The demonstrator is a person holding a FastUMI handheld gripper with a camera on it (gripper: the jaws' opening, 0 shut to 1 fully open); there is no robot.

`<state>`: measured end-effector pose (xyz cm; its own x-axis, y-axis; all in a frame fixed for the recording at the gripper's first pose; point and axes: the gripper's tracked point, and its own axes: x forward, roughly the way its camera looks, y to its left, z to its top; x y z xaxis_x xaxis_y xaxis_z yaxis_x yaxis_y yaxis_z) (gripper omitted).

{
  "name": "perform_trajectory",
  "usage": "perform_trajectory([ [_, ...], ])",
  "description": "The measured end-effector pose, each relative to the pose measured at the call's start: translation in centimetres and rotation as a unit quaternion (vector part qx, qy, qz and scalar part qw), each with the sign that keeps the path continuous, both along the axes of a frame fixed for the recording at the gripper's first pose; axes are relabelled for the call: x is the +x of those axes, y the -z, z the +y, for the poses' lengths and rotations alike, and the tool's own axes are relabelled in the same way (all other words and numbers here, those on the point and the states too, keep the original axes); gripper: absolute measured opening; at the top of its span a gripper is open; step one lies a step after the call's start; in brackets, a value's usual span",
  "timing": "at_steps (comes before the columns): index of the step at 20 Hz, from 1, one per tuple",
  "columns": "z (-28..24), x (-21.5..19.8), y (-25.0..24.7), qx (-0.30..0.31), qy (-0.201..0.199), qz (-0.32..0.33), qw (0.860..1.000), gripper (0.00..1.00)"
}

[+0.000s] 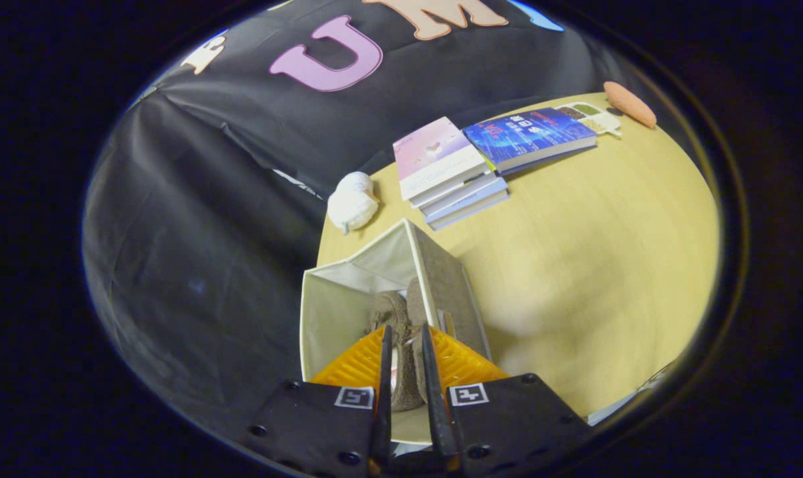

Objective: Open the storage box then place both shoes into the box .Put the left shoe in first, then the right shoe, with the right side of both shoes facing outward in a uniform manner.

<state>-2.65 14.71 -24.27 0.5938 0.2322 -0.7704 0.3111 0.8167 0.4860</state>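
Gripper view: shoe going into the open storage box (338, 302).

The gripper (406, 372) is pinching a brown shoe (408, 378) between both fingers, holding it over the box opening; another shoe (389, 312) is lying inside already. The narrow grip is probably keeping the shoe upright for side-out placement. Books (451, 169) are stacked beyond on the table (594, 265).

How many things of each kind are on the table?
Books: 4, three in a stack, one beside it
Box: 1, open
Shoes in the box: 2, one held by the hand-held gripper, another beyond it
White plush toy: 1
Tray: 1
Orange oblong thing: 1
Total: 10
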Motion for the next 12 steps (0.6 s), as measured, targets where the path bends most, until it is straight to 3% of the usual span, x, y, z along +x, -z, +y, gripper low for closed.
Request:
perform_trajectory([
  [7,-3.4,2.8,-3.9,-0.055,0.01,-0.078,0.995,0.27],
  [12,-7.7,6.3,-9.6,-0.147,0.015,-0.183,0.972,0.27],
])
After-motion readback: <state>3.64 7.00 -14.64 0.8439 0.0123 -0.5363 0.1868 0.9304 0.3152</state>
